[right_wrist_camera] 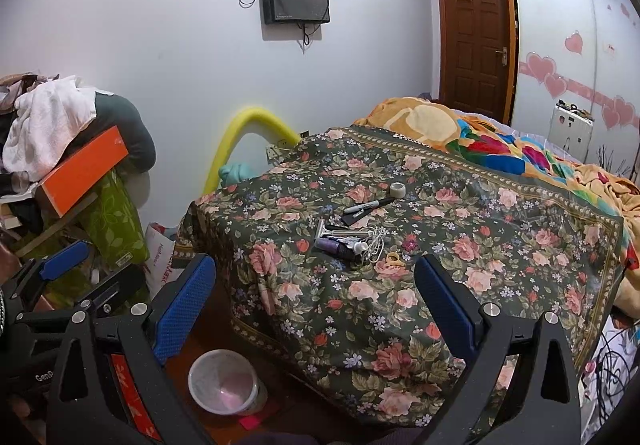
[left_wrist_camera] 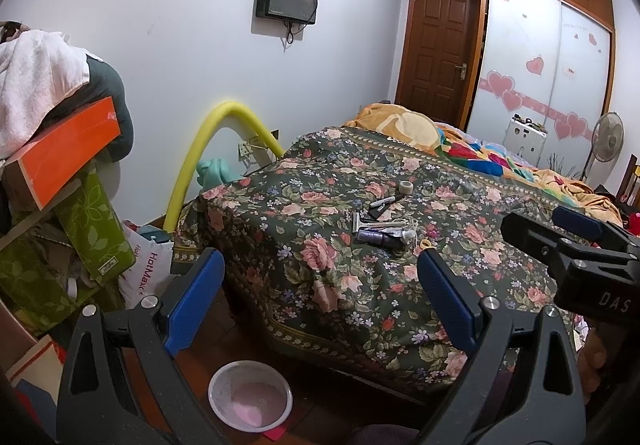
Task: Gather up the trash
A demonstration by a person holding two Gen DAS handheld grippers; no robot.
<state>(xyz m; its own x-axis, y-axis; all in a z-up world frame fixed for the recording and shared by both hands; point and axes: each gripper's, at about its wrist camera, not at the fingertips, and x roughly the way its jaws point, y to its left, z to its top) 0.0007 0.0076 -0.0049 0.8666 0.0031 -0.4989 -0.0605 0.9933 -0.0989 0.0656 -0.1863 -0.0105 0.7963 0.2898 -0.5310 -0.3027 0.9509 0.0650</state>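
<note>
Small items lie on the floral cloth [left_wrist_camera: 320,285] over the bed corner: a tape roll [left_wrist_camera: 407,187], a black marker [left_wrist_camera: 386,200], a razor [left_wrist_camera: 372,223], a purple tube [left_wrist_camera: 380,236] and a yellow ring [left_wrist_camera: 426,243]. They also show in the right wrist view: tape roll [right_wrist_camera: 397,190], marker [right_wrist_camera: 366,207], tube [right_wrist_camera: 340,247], white cord [right_wrist_camera: 374,241]. A clear plastic tub [left_wrist_camera: 251,395] stands on the floor below; it also shows in the right wrist view [right_wrist_camera: 224,381]. My left gripper [left_wrist_camera: 320,301] is open and empty, short of the items. My right gripper [right_wrist_camera: 316,305] is open and empty too.
A cluttered pile with an orange box [left_wrist_camera: 68,153], green boxes and a white towel stands at the left. A yellow foam tube [left_wrist_camera: 208,149] arches by the wall. A bright blanket [left_wrist_camera: 460,149] lies further up the bed. A door and wardrobe stand behind.
</note>
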